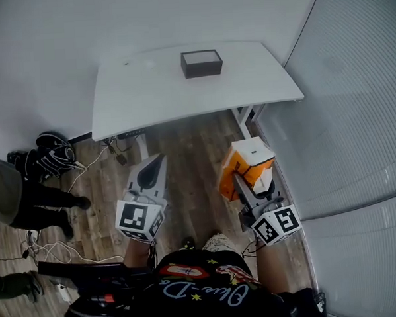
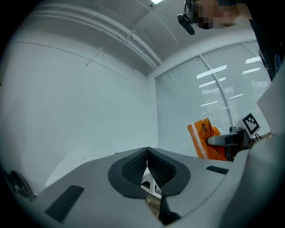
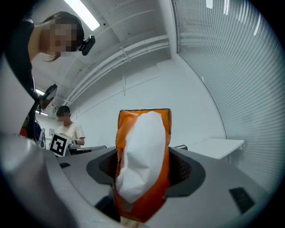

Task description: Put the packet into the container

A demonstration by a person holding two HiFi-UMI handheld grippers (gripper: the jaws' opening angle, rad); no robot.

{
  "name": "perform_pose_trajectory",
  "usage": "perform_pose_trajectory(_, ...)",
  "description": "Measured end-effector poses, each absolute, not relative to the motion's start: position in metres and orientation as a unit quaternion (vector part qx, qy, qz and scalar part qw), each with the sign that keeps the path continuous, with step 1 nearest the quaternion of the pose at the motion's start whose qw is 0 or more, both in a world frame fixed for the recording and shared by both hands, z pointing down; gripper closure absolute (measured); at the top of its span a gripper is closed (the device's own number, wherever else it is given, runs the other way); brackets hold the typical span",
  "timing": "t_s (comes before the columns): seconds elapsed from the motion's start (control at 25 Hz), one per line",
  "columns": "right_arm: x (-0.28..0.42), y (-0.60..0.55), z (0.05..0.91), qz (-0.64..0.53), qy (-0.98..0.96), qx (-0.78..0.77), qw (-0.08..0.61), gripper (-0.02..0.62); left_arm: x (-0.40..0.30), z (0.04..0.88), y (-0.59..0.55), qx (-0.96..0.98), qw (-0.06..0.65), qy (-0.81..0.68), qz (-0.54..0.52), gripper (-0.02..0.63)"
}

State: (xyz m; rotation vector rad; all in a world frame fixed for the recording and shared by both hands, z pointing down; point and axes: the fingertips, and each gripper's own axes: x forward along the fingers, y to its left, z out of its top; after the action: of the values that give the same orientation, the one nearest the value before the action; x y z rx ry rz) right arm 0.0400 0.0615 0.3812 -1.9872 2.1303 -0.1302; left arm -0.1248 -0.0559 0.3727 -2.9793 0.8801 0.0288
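Starting nearest the wearer, the right gripper (image 1: 249, 174) is clenched on an orange and white plastic packet (image 1: 244, 164). Its pads press the packet's two sides, so the packet stands upright between them and rises past the jaw tips. Level with it on the left, the left gripper (image 1: 157, 160) grasps nothing; its jaws are pressed together tip to tip. The two tools are held apart, with bare wooden plank floor (image 1: 191, 161) between them and ahead of them.

That strip of floor runs open as far as the near edge of the white flat-topped table (image 1: 141, 91). On the right, a pale slatted blind wall (image 1: 354, 113) stands just beside the right gripper and leaves little room on that side. A white table leg (image 1: 244, 114) comes down under the table's near right part, at the right of the open strip. The floor on the left is crowded: a tangle of white and black cables (image 1: 47, 248) lies near, a black bag (image 1: 49, 156) lies farther on, and a standing person (image 1: 28, 196) is between them at the frame's left edge.

The table's near edge bows gently, and its right corner narrows to a point close to the blind wall. Its far edge lies near a plain white wall (image 1: 47, 50). The dark rectangular box-shaped container (image 1: 201, 63) sits toward the far edge, a little right of the middle, with bare white surface all round it. It is well apart from the packet.
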Motion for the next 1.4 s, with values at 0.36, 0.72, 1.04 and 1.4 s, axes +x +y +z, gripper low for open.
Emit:
perform_pose_trajectory(0.36,0.130,-0.031,0.381,-0.028,0.755,-0.644,0.115,0.308,-0.040,0.380,-0.130,-0.949,0.019,0.315,0.011,0.597)
perform_pose_trajectory(0.72,0.233,-0.116,0.362,-0.028,0.787,-0.608,0.106,0.308,0.070,0.361,-0.195,-0.936,0.024,0.350,0.014,0.597)
perform_pose_trajectory(1.04,0.272,-0.155,0.349,-0.033,0.811,-0.574,0.106,0.308,0.104,0.352,-0.223,-0.923,0.012,0.384,0.023,0.597)
perform_pose_trajectory(1.4,0.293,-0.194,0.363,-0.050,0.825,-0.552,0.111,0.308,0.120,0.357,-0.253,-0.911,0.018,0.412,0.008,0.597)
